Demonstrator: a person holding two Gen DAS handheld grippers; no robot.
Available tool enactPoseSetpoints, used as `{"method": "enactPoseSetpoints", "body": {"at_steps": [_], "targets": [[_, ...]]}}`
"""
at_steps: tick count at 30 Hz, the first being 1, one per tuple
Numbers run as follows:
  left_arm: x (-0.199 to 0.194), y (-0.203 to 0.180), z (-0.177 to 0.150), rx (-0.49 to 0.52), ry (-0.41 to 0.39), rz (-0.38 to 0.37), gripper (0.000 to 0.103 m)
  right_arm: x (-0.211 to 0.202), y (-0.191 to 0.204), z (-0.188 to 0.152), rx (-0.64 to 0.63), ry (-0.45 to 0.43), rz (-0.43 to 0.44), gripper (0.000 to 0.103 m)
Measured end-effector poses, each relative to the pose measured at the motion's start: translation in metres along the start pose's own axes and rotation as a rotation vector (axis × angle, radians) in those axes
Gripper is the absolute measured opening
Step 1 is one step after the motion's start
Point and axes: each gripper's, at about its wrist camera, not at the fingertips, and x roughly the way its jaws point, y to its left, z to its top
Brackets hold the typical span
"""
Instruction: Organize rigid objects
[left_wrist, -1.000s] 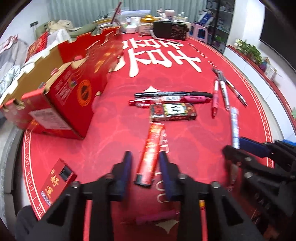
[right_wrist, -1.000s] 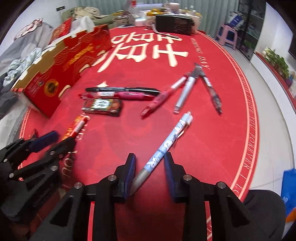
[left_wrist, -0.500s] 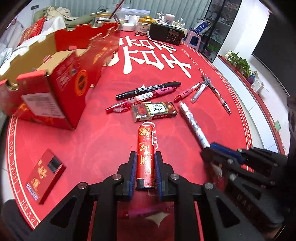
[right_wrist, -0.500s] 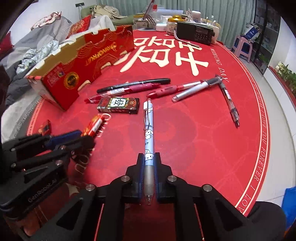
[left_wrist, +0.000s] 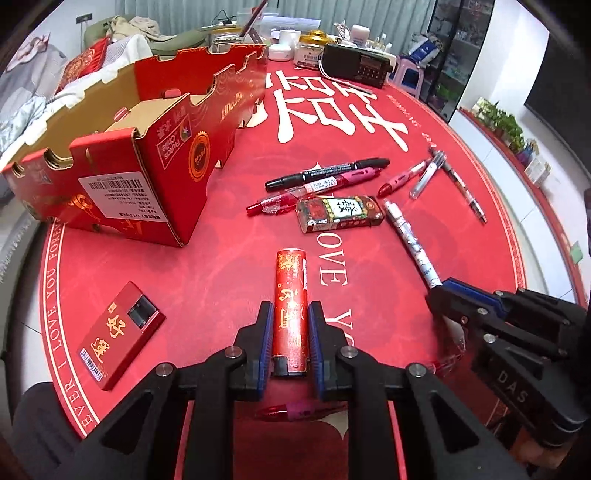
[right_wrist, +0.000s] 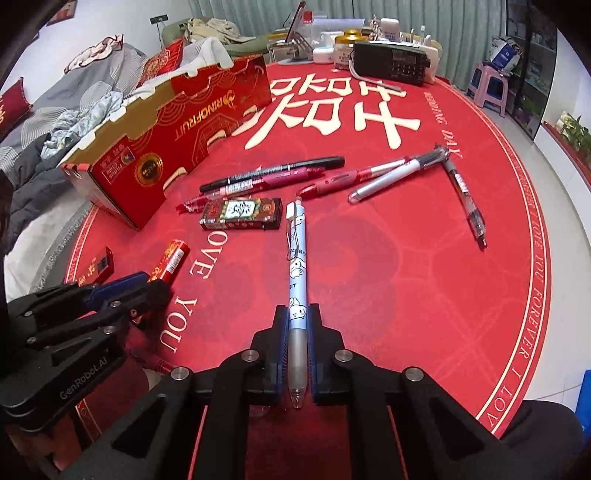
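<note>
My left gripper is shut on a red cylindrical tube with gold characters, held just above the red table mat. My right gripper is shut on a light blue cartoon pen, which points away from me. The right gripper also shows in the left wrist view, and the left gripper in the right wrist view. An open red cardboard box stands at the left. A small dark patterned box and several pens lie in the middle of the mat.
A flat red packet lies at the near left. A red pen lies under the left gripper. A black radio and jars stand at the table's far edge. More pens lie to the right.
Both grippers have closed, the left on the red tube and the right on the blue pen. Both have since lifted and pulled back a little with their objects.
</note>
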Motion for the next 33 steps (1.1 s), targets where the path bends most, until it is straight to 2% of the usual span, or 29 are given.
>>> {"method": "enactPoseSetpoints", "body": {"at_steps": [6, 10, 13, 18, 23, 33], "targets": [[-0.001, -0.004, -0.004, 0.033, -0.007, 0.031, 0.019, 0.003, 0.013, 0.004, -0.101, 0.038, -0.061, 0.011], [0.000, -0.005, -0.004, 0.046, -0.005, 0.038, 0.019, 0.004, 0.013, 0.006, -0.123, 0.064, -0.056, 0.011], [0.000, -0.006, -0.004, 0.053, -0.006, 0.042, 0.019, 0.004, 0.016, 0.002, -0.126, 0.046, -0.079, 0.011], [-0.001, -0.002, -0.004, 0.022, -0.017, 0.018, 0.020, 0.000, 0.011, -0.001, -0.079, 0.014, -0.039, 0.010], [-0.007, 0.005, 0.000, -0.015, -0.046, 0.020, 0.020, -0.019, 0.024, -0.001, -0.136, -0.087, -0.062, 0.010], [-0.018, 0.000, 0.002, 0.008, -0.083, 0.049, 0.019, -0.028, 0.021, 0.001, -0.103, -0.120, -0.036, 0.010]]}}
